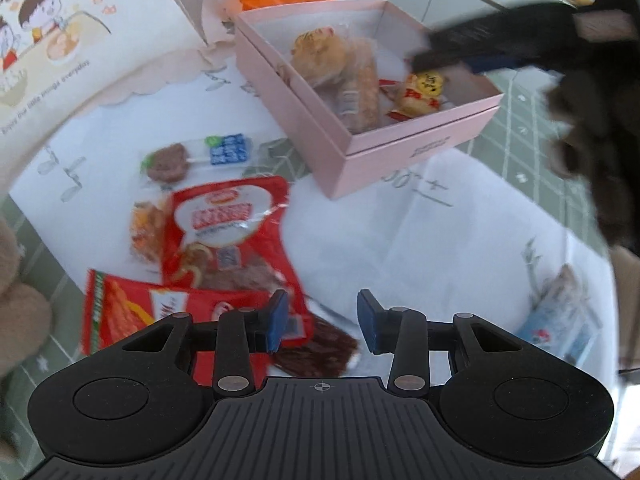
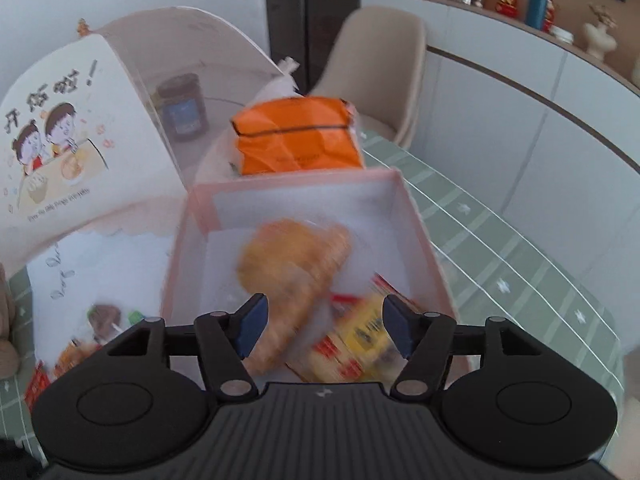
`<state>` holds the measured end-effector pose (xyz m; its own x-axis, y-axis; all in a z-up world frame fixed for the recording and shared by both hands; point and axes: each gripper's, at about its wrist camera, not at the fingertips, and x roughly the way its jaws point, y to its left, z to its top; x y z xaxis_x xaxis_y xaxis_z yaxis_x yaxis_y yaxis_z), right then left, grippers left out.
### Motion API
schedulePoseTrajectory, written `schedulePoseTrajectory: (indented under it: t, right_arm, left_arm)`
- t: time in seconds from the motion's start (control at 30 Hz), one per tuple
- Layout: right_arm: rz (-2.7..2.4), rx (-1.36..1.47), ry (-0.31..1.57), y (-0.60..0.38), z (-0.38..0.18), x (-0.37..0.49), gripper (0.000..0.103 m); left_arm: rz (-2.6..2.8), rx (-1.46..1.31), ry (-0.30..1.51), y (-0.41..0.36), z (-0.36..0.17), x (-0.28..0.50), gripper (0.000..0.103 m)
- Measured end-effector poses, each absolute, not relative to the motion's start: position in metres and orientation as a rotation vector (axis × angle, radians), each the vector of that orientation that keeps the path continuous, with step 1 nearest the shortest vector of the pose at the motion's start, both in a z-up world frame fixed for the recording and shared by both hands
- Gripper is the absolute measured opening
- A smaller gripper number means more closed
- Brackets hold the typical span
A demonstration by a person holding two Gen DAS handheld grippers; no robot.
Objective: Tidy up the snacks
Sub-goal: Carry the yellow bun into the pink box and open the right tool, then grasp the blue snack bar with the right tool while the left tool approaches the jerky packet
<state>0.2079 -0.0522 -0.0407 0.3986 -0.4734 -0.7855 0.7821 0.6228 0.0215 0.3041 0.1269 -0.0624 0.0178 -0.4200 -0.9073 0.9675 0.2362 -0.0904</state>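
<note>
A pink box (image 1: 400, 156) stands open on the white sheet and holds wrapped buns (image 1: 320, 56) and a yellow and red snack pack (image 1: 420, 94). My left gripper (image 1: 322, 322) is open and empty, low over red snack bags (image 1: 228, 236) and a dark brown bar (image 1: 320, 354). A lollipop (image 1: 168, 162) and a blue packet (image 1: 230, 150) lie beyond them. My right gripper (image 2: 322, 328) is open over the box (image 2: 424, 240), above the buns (image 2: 296, 264) and the yellow pack (image 2: 360, 340). It shows blurred in the left wrist view (image 1: 460, 54).
An orange bag (image 2: 296, 144) sits behind the box. A cartoon-printed food cover (image 2: 68, 148) stands at the left with a jar (image 2: 182, 108) behind it. A light blue packet (image 1: 560, 320) lies at the right. A beige chair (image 2: 380, 72) stands beyond the green checked tablecloth (image 2: 500, 264).
</note>
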Motion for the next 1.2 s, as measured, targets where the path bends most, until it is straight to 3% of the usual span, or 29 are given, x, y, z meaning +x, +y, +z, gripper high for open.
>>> schedulePoseTrajectory:
  t: [0.33,0.6,0.63,0.9,1.2]
  right_arm:
    - [-0.854,0.536,0.932,0.002,-0.062,0.12,0.065]
    - [-0.861,0.679,0.966,0.05,-0.096,0.069,0.066]
    - [-0.845,0.725,0.951,0.055,-0.101,0.065,0.07]
    - [-0.713,0.719,0.91,0.087,-0.099,0.081,0.071]
    - [-0.738,0.589,0.946,0.086,-0.104,0.075,0.076]
  left_arm:
    - [-1.156,0.774,0.934,0.126,-0.074,0.308,0.042]
    - [-1.209,0.76,0.966,0.118,-0.077,0.29,0.049]
    - [-1.226,0.754,0.984,0.117,-0.079,0.286,0.048]
    - [-1.267,0.741,1.027,0.122,-0.079,0.271,0.045]
    - [-1.149,0.576,0.956,0.15,-0.053,0.321,0.045]
